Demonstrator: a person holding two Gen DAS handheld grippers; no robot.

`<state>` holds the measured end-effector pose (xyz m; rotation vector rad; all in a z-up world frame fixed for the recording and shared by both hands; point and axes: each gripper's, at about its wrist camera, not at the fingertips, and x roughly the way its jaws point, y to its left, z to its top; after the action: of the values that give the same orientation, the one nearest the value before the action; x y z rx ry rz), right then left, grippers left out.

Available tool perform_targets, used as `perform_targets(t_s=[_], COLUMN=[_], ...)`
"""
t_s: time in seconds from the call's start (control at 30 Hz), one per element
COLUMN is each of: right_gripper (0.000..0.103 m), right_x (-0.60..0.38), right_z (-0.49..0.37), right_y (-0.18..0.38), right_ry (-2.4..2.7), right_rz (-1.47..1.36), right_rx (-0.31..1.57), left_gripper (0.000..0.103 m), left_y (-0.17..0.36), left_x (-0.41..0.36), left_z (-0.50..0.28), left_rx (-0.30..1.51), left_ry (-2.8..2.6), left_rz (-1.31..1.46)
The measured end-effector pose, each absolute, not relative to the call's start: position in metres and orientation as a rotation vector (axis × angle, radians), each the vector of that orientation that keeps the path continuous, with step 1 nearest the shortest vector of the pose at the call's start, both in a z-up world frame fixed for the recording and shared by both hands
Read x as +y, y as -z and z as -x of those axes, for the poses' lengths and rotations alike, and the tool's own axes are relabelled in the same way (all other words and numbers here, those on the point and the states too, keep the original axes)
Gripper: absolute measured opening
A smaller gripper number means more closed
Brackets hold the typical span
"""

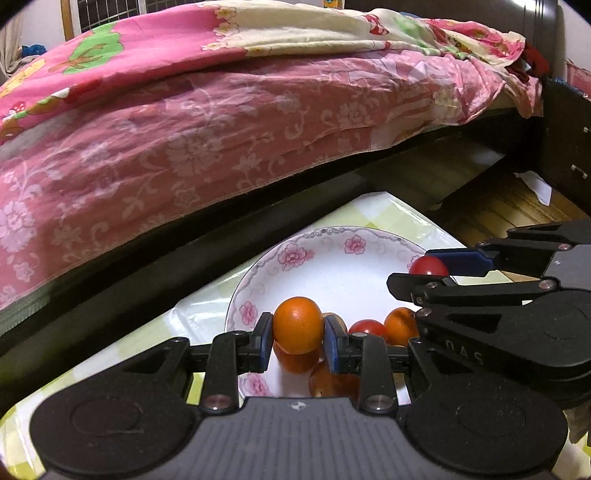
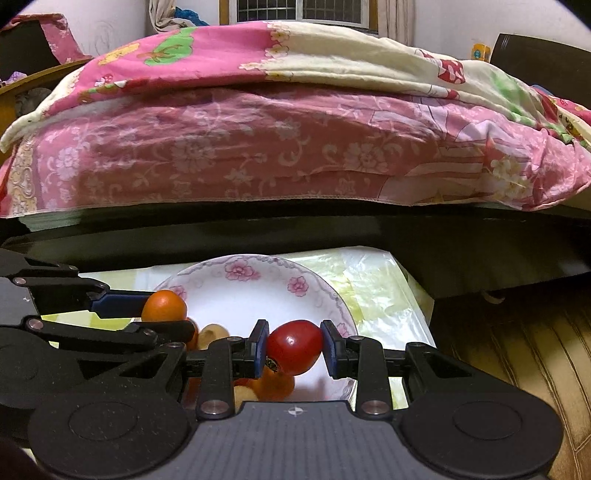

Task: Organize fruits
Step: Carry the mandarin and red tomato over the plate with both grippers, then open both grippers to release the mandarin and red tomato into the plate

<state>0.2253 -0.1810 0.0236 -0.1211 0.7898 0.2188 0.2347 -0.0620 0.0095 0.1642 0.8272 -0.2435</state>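
This is a bedroom in a home: a dark wooden bed frame (image 2: 295,236) carries a rumpled pink quilt printed with flowers and cartoon figures (image 2: 258,147), with a barred window (image 2: 299,11) in the pale wall behind the bed. Just in front of the bed stands a low table under a yellow-green checked plastic cover (image 2: 376,291) bearing a white china plate rimmed with pink flowers (image 2: 258,273), and brown wood-plank flooring (image 1: 491,210) runs beside the bed's foot
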Motion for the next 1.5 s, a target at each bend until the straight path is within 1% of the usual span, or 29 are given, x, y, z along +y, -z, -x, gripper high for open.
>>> perform_targets(t_s=[0.5,0.87,1.03,1.5], right_gripper=[0.028,0.029,0.034,0.035], right_x=[-0.183,-0.185,-0.187,-0.187], right_z=[-0.242,-0.240,-0.239,-0.234], right_y=[-0.009,-0.010,-0.011,-0.015], right_ry=[-0.208,-0.208,-0.208,-0.208], right_rz=[0.122,0.116,0.109,0.103], right_rx=[0.795,0.780,0.771,0.758], left_gripper=[0.038,0.038,0.038,0.038], left_y=[0.000,0.000,-0.002,-0.008], left_x=[-0.068,-0.068,-0.066,-0.063], left_z=[-0.245,-0.244,-0.244,-0.239], left_rx=[0.812,0.816,0.814,0.813], left_ry=[0.230,0.229,0.226,0.234], left_rz=[-0.193,-0.194,-0.190,-0.172])
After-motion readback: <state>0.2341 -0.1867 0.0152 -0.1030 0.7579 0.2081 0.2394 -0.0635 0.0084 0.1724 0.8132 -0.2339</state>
